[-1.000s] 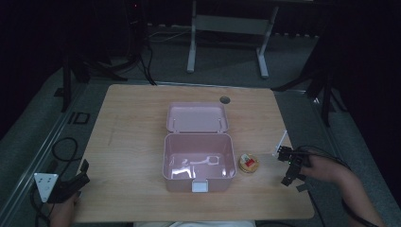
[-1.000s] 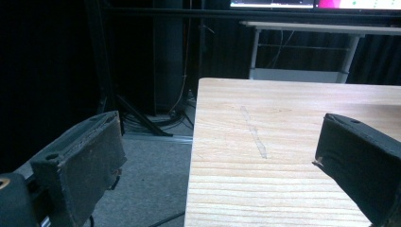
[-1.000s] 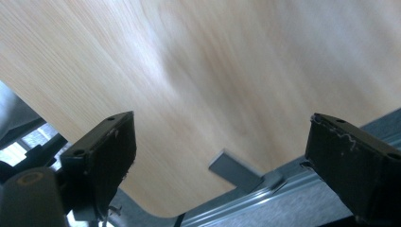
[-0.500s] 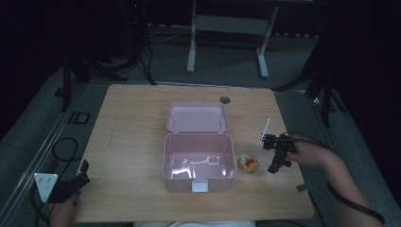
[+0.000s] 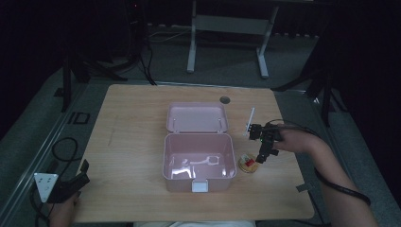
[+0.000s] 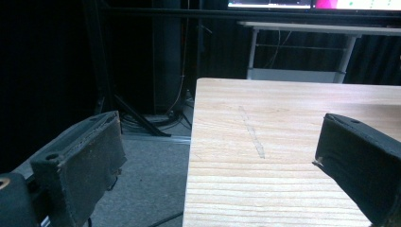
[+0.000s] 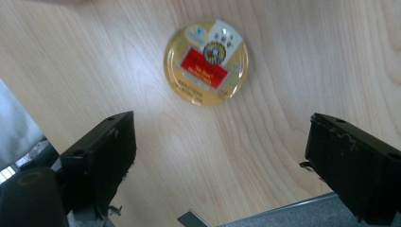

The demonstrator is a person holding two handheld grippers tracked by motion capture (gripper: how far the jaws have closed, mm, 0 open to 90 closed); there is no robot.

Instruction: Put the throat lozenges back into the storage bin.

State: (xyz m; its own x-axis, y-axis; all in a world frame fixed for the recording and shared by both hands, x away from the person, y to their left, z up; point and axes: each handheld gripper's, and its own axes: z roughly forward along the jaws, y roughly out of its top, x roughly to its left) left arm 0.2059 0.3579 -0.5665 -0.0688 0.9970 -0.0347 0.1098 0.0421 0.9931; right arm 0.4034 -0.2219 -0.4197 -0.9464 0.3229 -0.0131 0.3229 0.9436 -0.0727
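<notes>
High view, from left to right: the left hand-held gripper (image 5: 71, 185) rests at the near left corner of the pale wooden tabletop (image 5: 132, 142), its jaws spread wide with nothing between them; the left gripper view shows them straddling the tabletop's left edge. At the middle stands an open pink plastic box (image 5: 198, 158), empty, with its hinged lid (image 5: 196, 117) lying flat behind it; its long axis runs left to right across the tabletop. Just beside the box's right wall lies a small round gold tin with a red label (image 5: 248, 163), flat on the wood. Being round, it has no long axis; in the right gripper view its label (image 7: 205, 69) slants down to the right. Right of the tin, the right hand-held gripper (image 5: 261, 153) points down over it, jaws wide apart, holding nothing and not touching the tin.
</notes>
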